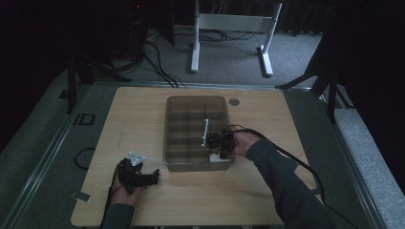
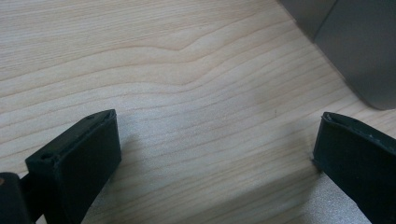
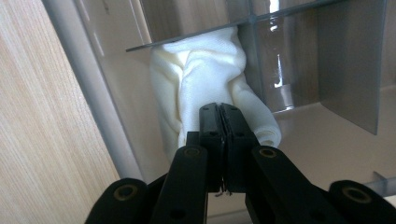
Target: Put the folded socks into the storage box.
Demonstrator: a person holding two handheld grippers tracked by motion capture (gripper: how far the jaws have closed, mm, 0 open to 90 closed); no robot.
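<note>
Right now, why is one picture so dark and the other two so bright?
High view: the room is dim, so the table and organizer box look murky. Left gripper view: bright wood grain, soft shadows under the left hand-held gripper. Right gripper view: glare streaks on the clear dividers, white cloth well lit, near jaws slightly blurred.

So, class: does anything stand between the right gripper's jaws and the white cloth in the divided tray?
Nothing visible does. The right gripper is shut on the white cloth inside a corner compartment of the tray, with its divider walls beside the cloth, not between.
</note>
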